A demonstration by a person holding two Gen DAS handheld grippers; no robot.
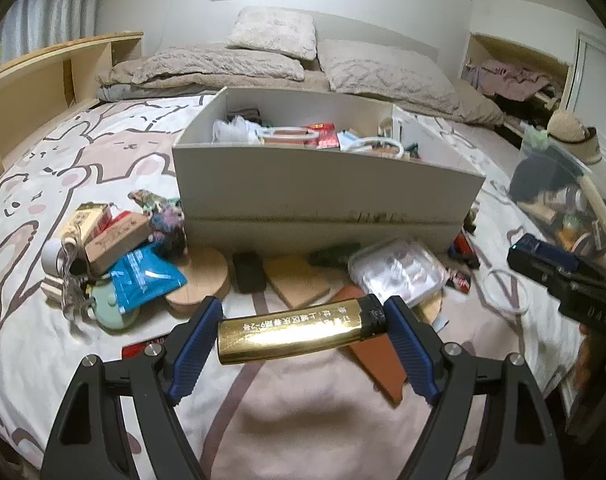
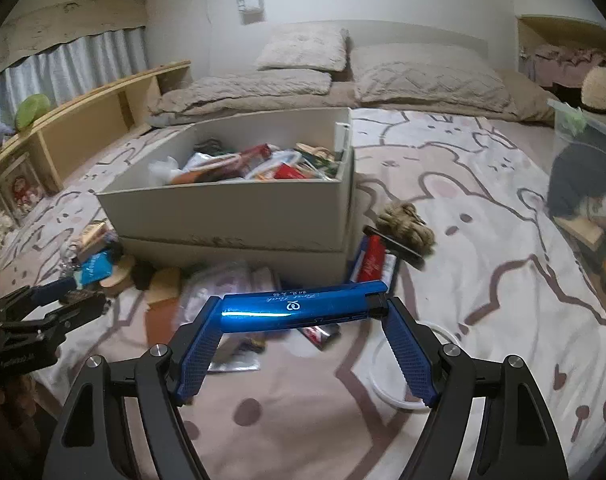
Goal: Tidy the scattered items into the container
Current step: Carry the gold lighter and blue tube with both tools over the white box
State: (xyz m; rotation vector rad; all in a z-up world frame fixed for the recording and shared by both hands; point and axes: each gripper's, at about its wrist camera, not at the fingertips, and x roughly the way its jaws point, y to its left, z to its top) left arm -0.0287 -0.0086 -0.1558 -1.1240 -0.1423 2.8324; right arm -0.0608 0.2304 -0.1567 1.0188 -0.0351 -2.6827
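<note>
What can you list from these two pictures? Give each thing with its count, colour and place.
gold lighter: 1, gold, held lengthwise between the left gripper's pads
blue lighter: 1, blue, held lengthwise between the right gripper's pads
box: 1, white, mid-bed, already holding mixed items
blue pouch: 1, blue, in the clutter left of the box's front
clear case: 1, transparent, in front of the box
ring: 1, white, on the sheet right of the clear case
pillows: 3 visible, beige, at the bed's head
sheet: 1, pink and white cartoon print, covering the bed
left gripper: 1, black with blue pads
right gripper: 1, black with blue pads
</note>
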